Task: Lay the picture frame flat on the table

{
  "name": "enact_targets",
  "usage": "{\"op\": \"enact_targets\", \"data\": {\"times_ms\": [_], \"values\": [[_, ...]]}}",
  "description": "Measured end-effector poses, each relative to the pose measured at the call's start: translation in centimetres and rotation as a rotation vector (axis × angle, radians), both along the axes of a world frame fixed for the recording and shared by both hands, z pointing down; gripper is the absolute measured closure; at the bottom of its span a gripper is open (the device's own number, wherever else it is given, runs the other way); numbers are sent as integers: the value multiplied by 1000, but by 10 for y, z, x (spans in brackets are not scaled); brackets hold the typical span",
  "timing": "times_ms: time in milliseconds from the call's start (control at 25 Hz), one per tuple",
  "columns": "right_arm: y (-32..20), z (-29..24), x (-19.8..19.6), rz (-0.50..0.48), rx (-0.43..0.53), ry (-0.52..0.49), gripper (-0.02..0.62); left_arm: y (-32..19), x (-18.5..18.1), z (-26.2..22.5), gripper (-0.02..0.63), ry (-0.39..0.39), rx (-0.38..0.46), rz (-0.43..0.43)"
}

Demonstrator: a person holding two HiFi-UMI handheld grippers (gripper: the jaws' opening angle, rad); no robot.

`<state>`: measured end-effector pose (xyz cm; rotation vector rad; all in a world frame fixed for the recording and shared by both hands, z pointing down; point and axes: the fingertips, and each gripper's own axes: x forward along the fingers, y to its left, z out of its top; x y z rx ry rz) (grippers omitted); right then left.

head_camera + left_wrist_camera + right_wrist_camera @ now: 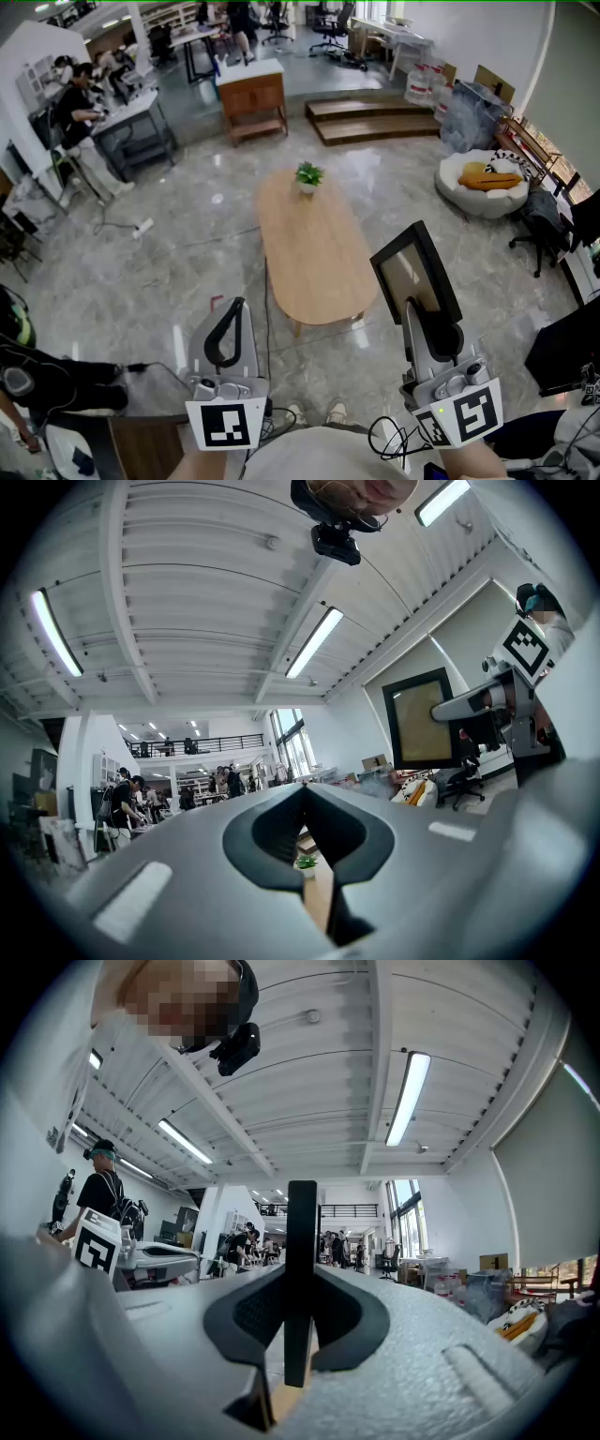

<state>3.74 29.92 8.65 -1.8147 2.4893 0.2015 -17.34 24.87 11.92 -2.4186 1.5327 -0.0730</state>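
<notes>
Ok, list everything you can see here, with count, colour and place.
Rectangular black picture frame: one, black rim, tan centre, held upright near table's right edge.
Oval wooden coffee table: one, light wood, centre.
Small potted plant: one, green, table's far end.
Round beanbag seat: one, white, yellow cushion, far right.
Wooden cabinet: one, brown, white top, beyond table.
Left tongs: one, grey, shut, empty.
Right tongs: one, grey, shut on the picture frame.

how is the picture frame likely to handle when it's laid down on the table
Probably stiff: the picture frame holds flat though the right tongs pinch only its bottom edge. Likely light, since one pinch carries it. It looks thin edge-on, so it could tip if stood upright.
</notes>
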Motion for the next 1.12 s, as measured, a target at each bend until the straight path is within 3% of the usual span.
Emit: {"op": "enact_targets", "data": {"times_ms": [1120], "values": [[15, 25, 51, -85, -43, -25, 549, 32, 60, 8, 586, -43, 17, -48]]}}
